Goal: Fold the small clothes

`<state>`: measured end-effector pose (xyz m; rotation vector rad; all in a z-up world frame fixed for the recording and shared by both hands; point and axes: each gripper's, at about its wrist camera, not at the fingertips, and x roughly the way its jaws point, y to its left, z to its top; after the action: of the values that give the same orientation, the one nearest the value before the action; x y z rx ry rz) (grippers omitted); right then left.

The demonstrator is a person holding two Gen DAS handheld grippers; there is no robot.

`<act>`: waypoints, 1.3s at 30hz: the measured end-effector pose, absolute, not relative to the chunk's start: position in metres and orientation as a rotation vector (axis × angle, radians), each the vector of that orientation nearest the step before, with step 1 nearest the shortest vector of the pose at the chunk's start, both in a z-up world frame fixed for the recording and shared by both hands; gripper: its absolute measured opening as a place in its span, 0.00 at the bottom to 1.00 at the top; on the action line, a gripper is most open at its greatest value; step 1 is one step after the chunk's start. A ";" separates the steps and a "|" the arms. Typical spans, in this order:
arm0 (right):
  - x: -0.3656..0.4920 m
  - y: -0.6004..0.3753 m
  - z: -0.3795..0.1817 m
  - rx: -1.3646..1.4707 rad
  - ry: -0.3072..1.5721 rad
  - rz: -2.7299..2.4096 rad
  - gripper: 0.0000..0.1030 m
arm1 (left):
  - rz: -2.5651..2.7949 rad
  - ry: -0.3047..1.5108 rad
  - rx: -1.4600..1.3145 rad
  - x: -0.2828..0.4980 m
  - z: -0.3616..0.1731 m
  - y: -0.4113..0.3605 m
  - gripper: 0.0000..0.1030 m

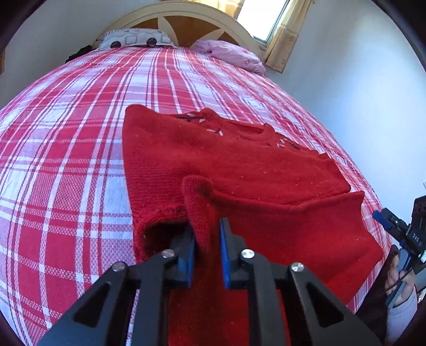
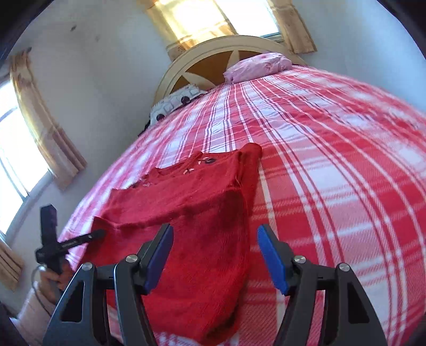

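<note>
While my left gripper (image 1: 207, 234) pinches a raised fold of the red knit sweater (image 1: 239, 170), its blue pads (image 1: 189, 255) sit narrow with fabric squeezed between them. Sweater lies on the red-and-white plaid bedspread (image 1: 66, 159), toward the near right part of the bed in my left wrist view, neckline with small embroidered bits pointing at the headboard (image 1: 186, 18). Bottom part is doubled over the body, with a ridge running across. Far end of the bed: a patterned grey-white pillow (image 1: 135, 38) on the left, a pink bundle (image 1: 234, 54) on the right, by a curtained window (image 1: 266, 18).

My right gripper (image 2: 215, 255) hangs wide, nothing between its blue pads (image 2: 271, 258); it hovers over the sweater's near right edge (image 2: 202, 239), no contact that I can make out. In the right wrist view the left gripper (image 2: 99, 233) shows at the sweater's left corner, tip at the cloth; the grip itself is too small to read there. Right gripper (image 1: 391, 221) shows at the far right rim of the left view, off the bed edge.
</note>
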<state>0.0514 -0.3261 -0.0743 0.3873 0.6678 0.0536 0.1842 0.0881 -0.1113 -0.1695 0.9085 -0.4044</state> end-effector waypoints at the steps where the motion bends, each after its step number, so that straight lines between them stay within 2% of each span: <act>1: 0.059 -0.325 -0.076 0.363 0.680 0.044 0.64 | -0.400 0.917 -0.177 0.186 -0.113 0.089 0.16; 8: 0.105 -0.326 -0.099 0.298 0.773 0.008 0.64 | -0.399 0.932 -0.236 0.193 -0.117 0.092 0.16; 9: 0.107 -0.325 -0.102 0.297 0.782 0.016 0.48 | -0.397 0.934 -0.240 0.194 -0.118 0.092 0.16; 10: 0.110 -0.323 -0.105 0.299 0.795 0.033 0.24 | -0.397 0.936 -0.242 0.195 -0.119 0.092 0.16; 11: 0.110 -0.322 -0.106 0.301 0.801 0.031 0.24 | -0.400 0.938 -0.246 0.195 -0.119 0.091 0.16; 13: 0.106 -0.316 -0.102 0.275 0.788 0.007 0.18 | -0.415 0.933 -0.240 0.192 -0.117 0.091 0.12; 19: 0.085 -0.296 -0.078 0.208 0.726 -0.051 0.16 | -0.410 0.862 -0.180 0.172 -0.098 0.091 0.07; 20: 0.081 -0.294 -0.075 0.202 0.715 -0.061 0.14 | -0.416 0.855 -0.189 0.169 -0.096 0.092 0.07; 21: 0.076 -0.292 -0.071 0.196 0.703 -0.069 0.09 | -0.417 0.847 -0.191 0.166 -0.093 0.093 0.07; 27: 0.065 -0.286 -0.067 0.152 0.690 -0.089 0.08 | -0.437 0.789 -0.203 0.154 -0.083 0.095 0.07; 31: 0.056 -0.290 -0.060 0.233 0.654 -0.042 0.06 | -0.462 0.737 -0.234 0.149 -0.072 0.096 0.07; 39: 0.060 -0.277 -0.021 0.173 0.579 0.011 0.06 | -0.438 0.686 -0.264 0.155 -0.051 0.107 0.07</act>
<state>0.0604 -0.2773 -0.0212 0.1734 0.5788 0.0112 0.1551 0.1069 -0.0508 -0.2638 0.6863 -0.4384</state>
